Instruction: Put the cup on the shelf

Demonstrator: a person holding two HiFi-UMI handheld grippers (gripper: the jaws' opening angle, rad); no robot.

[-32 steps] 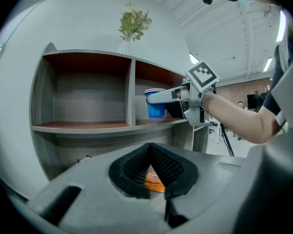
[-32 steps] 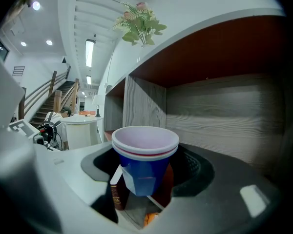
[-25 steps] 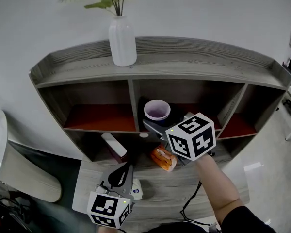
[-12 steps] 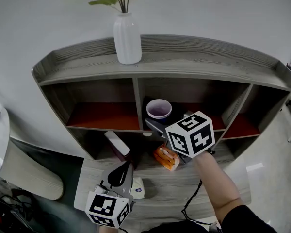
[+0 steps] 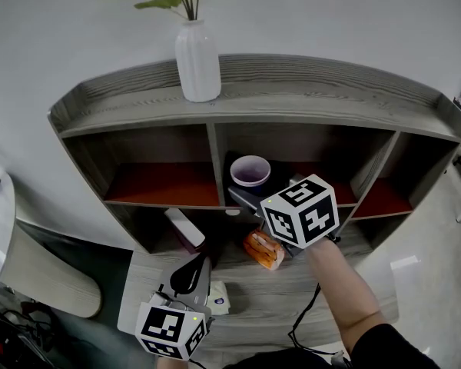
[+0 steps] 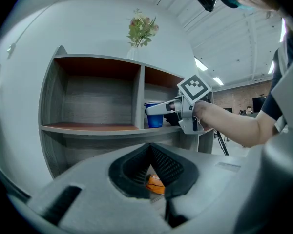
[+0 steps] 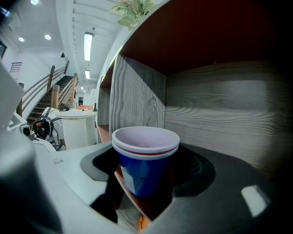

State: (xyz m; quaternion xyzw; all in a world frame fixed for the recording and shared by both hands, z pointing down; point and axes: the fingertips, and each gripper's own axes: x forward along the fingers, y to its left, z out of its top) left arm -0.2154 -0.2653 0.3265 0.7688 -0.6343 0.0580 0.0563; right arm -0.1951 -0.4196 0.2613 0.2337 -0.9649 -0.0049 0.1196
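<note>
A blue paper cup [image 5: 250, 171] with a white rim stands on the front edge of the red-lined middle compartment of the grey wooden shelf [image 5: 292, 102]. My right gripper [image 5: 267, 191] reaches in from the front, one jaw on each side of the cup [image 7: 144, 165]. Its jaws are wide, and a narrow dark gap shows beside the cup's walls. In the left gripper view the cup [image 6: 155, 116] stands upright on the board, one right finger [image 6: 161, 108] beside it. My left gripper [image 5: 190, 275] hangs low in front of the shelf, shut and holding nothing.
A white vase [image 5: 197, 60] with green fronds stands on the shelf top. Below the cup, the lower level holds an orange packet [image 5: 261, 250] and a pink-and-white box [image 5: 184, 229]. A small white packet [image 5: 217, 298] lies by the left gripper. A pale rounded seat [image 5: 46, 283] sits far left.
The view has shifted slightly with the head. The cup and both grippers keep their places relative to the shelf.
</note>
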